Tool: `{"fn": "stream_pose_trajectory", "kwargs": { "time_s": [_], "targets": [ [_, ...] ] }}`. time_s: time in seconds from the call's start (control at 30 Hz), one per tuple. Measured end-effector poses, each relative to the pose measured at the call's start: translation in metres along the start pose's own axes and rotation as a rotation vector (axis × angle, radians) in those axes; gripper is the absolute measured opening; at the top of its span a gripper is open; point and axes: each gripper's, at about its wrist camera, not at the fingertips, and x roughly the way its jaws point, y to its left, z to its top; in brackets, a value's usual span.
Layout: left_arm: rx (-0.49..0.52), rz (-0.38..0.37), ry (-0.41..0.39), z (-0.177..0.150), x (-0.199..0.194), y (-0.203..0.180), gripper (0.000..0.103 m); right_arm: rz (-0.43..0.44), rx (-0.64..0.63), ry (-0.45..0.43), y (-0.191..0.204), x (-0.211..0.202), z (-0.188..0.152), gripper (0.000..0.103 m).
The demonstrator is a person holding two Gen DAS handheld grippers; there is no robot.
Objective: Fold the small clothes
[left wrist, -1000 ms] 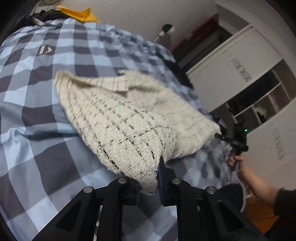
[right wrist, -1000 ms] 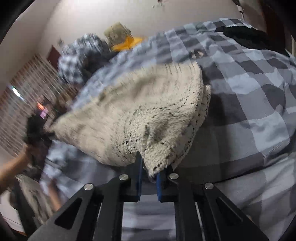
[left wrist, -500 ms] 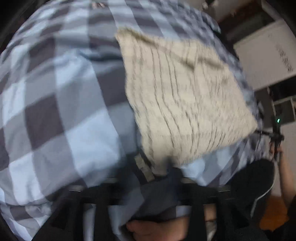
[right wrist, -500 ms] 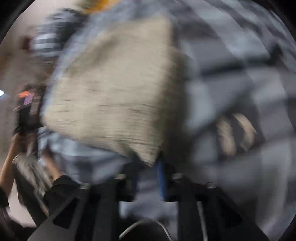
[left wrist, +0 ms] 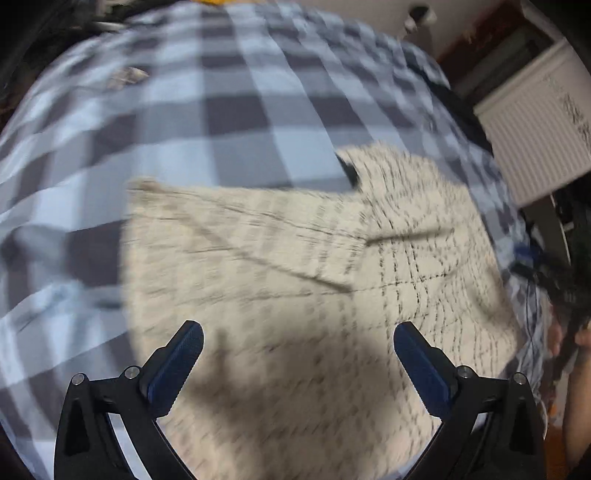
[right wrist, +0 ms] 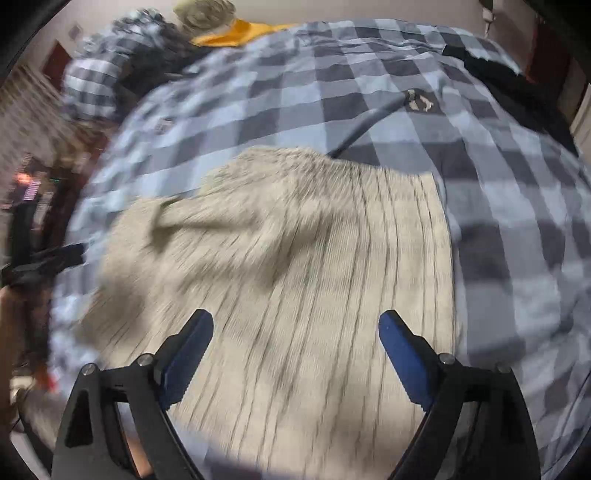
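Observation:
A cream knitted garment [left wrist: 280, 280] with thin dark check lines lies spread flat on the blue and grey checked bedspread [left wrist: 207, 103]. It also shows in the right wrist view [right wrist: 303, 258]. My left gripper [left wrist: 295, 338] is open and empty, hovering over the garment's near edge. My right gripper [right wrist: 295, 326] is open and empty too, above the garment's near part. Both views are blurred by motion.
A black garment [right wrist: 506, 81] lies at the bed's far right. A yellow cloth [right wrist: 240, 31] and a checked pillow [right wrist: 96, 81] sit at the head. White cupboard doors [left wrist: 535, 122] stand beside the bed.
Both grippers held the garment's corners lifted a second ago. They laid it flat on the bed, let go and opened wide.

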Motion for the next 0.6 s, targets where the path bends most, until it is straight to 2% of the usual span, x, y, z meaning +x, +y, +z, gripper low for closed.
{"fn": "stream_pose_trajectory", "kwargs": {
  "time_s": [0.13,0.17,0.23,0.33,0.4,0.47,0.5,0.53,0.6],
  "targets": [
    [0.080,0.068,0.179,0.001,0.048,-0.015,0.103,-0.054,-0.085,0.027,0.018,0.047,0.048,0.089],
    [0.120,0.099,0.194,-0.001,0.055,-0.020,0.103,-0.068,-0.095,0.034,0.018,0.052,0.054,0.089],
    [0.211,0.154,0.192,-0.004,0.064,-0.031,0.103,-0.075,-0.105,0.042,0.017,0.069,0.065,0.089],
    [0.211,0.205,0.094,0.011,0.064,-0.031,0.103,-0.078,-0.130,0.082,0.018,0.084,0.058,0.089],
    [0.139,0.215,0.015,0.034,0.057,-0.020,0.103,-0.082,-0.113,0.074,0.014,0.088,0.056,0.075],
    [0.060,0.215,-0.064,0.055,0.049,-0.009,0.103,-0.079,-0.056,0.034,-0.001,0.078,0.055,0.037],
    [0.014,0.206,-0.124,0.067,0.043,-0.002,0.103,-0.053,-0.024,0.008,-0.009,0.071,0.054,0.027],
    [-0.034,0.216,-0.184,0.076,0.036,0.005,0.103,0.040,0.028,-0.035,-0.024,0.058,0.054,0.006],
    [-0.151,0.245,-0.315,0.089,0.022,0.021,0.103,0.068,0.077,-0.093,-0.039,0.041,0.053,0.004]
  ]
}}
